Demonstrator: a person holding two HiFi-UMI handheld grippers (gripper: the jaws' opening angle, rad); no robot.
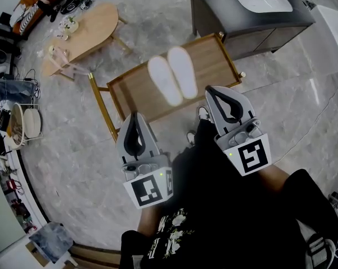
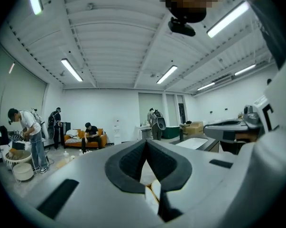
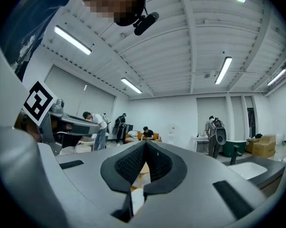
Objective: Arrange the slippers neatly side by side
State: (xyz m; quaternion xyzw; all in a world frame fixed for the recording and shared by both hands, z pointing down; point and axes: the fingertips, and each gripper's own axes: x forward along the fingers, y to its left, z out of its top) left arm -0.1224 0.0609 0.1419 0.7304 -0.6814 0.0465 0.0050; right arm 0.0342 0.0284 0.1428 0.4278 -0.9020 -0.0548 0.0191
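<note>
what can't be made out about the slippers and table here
Slippers: head view, washed-out white, so which face is up is unclear.
Table near edge: head view, partly covered by left gripper and right gripper.
Both gripper views: slippers unseen; gripper bodies fill the lower picture.

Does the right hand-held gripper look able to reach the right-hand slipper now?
Likely yes: nothing lies between the right hand-held gripper and the slipper on the table; its jaws are shut.
</note>
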